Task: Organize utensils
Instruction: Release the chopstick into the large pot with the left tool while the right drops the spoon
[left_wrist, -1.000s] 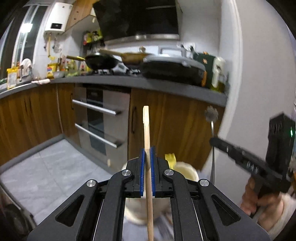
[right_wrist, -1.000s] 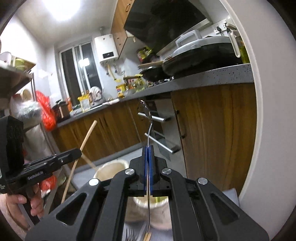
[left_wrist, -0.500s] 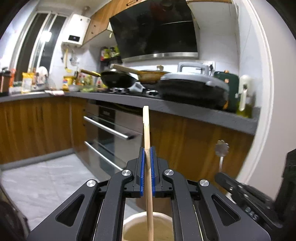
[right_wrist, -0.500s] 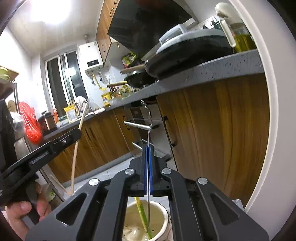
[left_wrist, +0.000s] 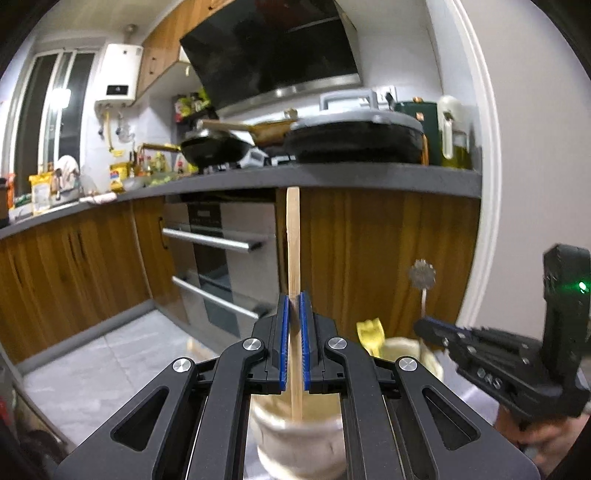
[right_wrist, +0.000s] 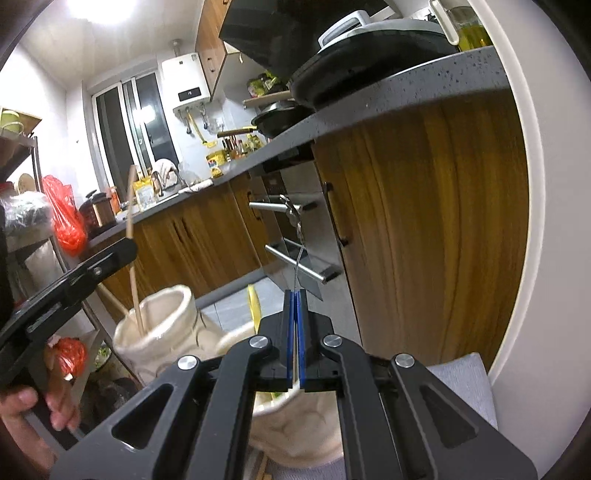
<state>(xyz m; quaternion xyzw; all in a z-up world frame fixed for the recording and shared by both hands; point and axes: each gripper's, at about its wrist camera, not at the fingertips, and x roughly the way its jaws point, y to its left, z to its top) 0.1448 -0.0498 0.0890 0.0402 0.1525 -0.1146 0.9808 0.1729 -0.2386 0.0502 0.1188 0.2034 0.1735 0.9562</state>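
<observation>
- While the left gripper (left_wrist: 294, 314) pinches a wooden chopstick (left_wrist: 293, 243) upright, its lower end dips into the cream ceramic holder (left_wrist: 299, 435).
- Right gripper (right_wrist: 295, 314) clamps a metal utensil (right_wrist: 297, 236) over another cream holder (right_wrist: 295, 432); a yellow utensil (right_wrist: 254, 302) stands inside.

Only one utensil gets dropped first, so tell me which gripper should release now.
Left, probably. The left gripper holds a wooden stick whose lower end is already inside a cream holder. The right gripper holds a metal utensil over the other holder, its lower end hidden.
</observation>
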